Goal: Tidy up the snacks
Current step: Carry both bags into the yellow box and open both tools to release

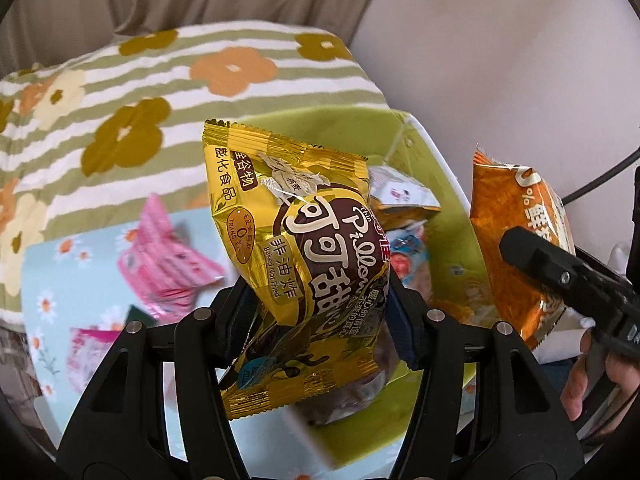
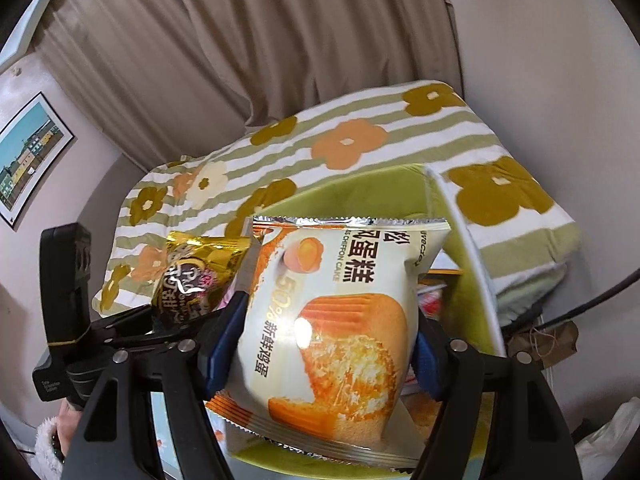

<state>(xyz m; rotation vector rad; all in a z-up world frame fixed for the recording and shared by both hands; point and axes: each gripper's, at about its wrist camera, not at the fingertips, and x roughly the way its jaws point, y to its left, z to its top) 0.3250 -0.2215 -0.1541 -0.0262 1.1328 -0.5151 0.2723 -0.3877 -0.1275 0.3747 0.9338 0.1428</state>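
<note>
left gripper [image 1: 320,312] clamps gold snack bag [image 1: 296,248] | right gripper [image 2: 324,344] clamps chiffon cake pack [image 2: 332,320] | green bin [image 1: 452,208] largely hidden behind both | pink packets [image 1: 168,264] far left blurred

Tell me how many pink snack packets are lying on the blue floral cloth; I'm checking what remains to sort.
2. One pink packet lies on the blue floral cloth, left of the gold bag; another pink packet lies nearer the left gripper. Others may be hidden behind the bag.

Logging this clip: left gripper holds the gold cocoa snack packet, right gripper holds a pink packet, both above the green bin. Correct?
Not quite. The right gripper holds the orange-and-white chiffon cake packet, as the right wrist view shows. The left gripper does hold the gold cocoa snack packet above the green bin.
</note>
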